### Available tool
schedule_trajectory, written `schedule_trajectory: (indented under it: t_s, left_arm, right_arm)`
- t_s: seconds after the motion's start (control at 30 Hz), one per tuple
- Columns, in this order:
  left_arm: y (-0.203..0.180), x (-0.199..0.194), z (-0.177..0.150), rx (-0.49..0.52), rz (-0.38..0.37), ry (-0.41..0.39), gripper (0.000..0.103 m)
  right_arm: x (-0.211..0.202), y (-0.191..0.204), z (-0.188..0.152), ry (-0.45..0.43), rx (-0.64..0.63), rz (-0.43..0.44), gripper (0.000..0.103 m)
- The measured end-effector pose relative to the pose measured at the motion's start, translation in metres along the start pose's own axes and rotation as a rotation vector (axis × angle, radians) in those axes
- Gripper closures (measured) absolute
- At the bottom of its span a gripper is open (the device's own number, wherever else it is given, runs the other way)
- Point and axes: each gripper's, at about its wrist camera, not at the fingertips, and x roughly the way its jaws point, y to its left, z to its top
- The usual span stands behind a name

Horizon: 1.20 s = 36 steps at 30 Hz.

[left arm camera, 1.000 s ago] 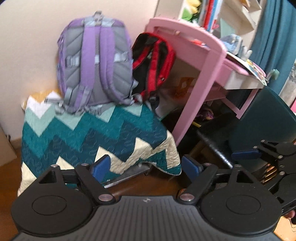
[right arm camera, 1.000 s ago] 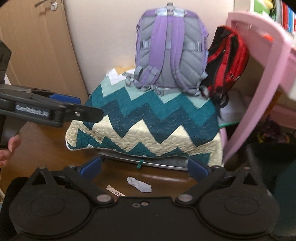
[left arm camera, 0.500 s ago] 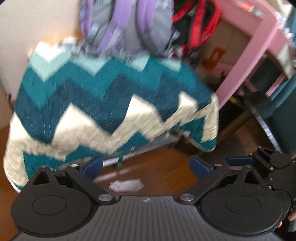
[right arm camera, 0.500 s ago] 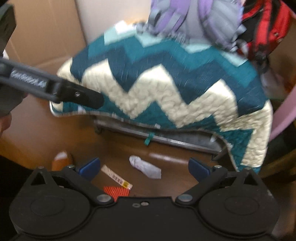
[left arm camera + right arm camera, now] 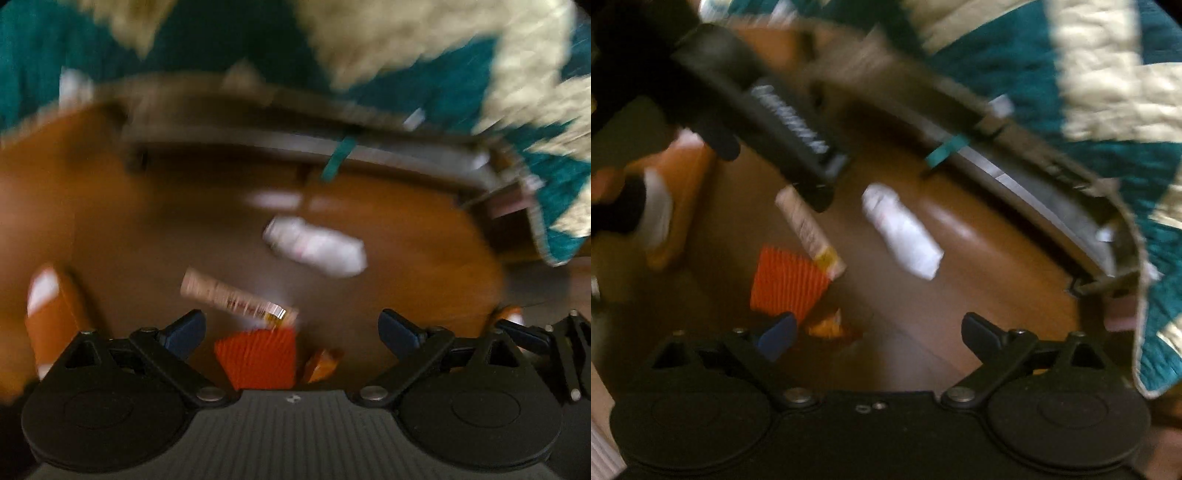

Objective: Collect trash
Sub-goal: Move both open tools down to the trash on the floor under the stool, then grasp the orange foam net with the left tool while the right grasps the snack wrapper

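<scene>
Trash lies on the brown wooden floor: a crumpled white paper [image 5: 317, 245] [image 5: 905, 229], a printed paper strip [image 5: 236, 301] [image 5: 809, 229], a ridged red-orange piece [image 5: 258, 360] [image 5: 786, 288] and a small orange wrapper [image 5: 323, 365] [image 5: 827, 326]. My left gripper [image 5: 291, 332] points down over the red piece, open and holding nothing. My right gripper [image 5: 881, 332] also points down, to the right of the red piece. Its jaws are closing slightly with nothing pressed between them. Both views are blurred.
A teal and cream zigzag blanket [image 5: 406, 55] [image 5: 1089, 74] hangs over a low metal frame [image 5: 369, 147] behind the trash. An orange and white slipper [image 5: 48, 317] [image 5: 665, 214] sits at the left. The left gripper's body [image 5: 768, 122] crosses the right wrist view.
Both grippers have dropped and tipped down from facing the backpacks and blanket to facing the floor. The trash now fills both views. The left jaws have widened.
</scene>
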Motion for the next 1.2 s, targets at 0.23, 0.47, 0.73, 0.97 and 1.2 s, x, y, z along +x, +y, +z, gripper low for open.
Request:
schedule_trajectory:
  t_s: [0.23, 0.47, 0.73, 0.97, 1.2]
  left_arm:
    - [0.019, 0.077, -0.018, -0.12, 0.065, 0.146, 0.003]
    - [0.02, 0.136, -0.03, -0.175, 0.052, 0.228, 0.003]
    - [0.024, 0.169, -0.037, -0.151, 0.027, 0.25, 0.002]
    - [0.024, 0.185, -0.047, -0.126, 0.055, 0.269, 0.003]
    - [0.028, 0.188, -0.05, -0.131, 0.078, 0.262, 0.012]
  right_arm:
    - [0.055, 0.031, -0.014, 0.084, -0.187, 0.096, 0.009]
    - [0.096, 0.048, -0.019, 0.097, -0.307, 0.138, 0.013]
    - [0.131, 0.058, -0.027, 0.109, -0.348, 0.134, 0.018]
    - [0.155, 0.062, -0.029, 0.127, -0.382, 0.097, 0.027]
    - [0.163, 0.061, -0.029, 0.133, -0.386, 0.094, 0.047]
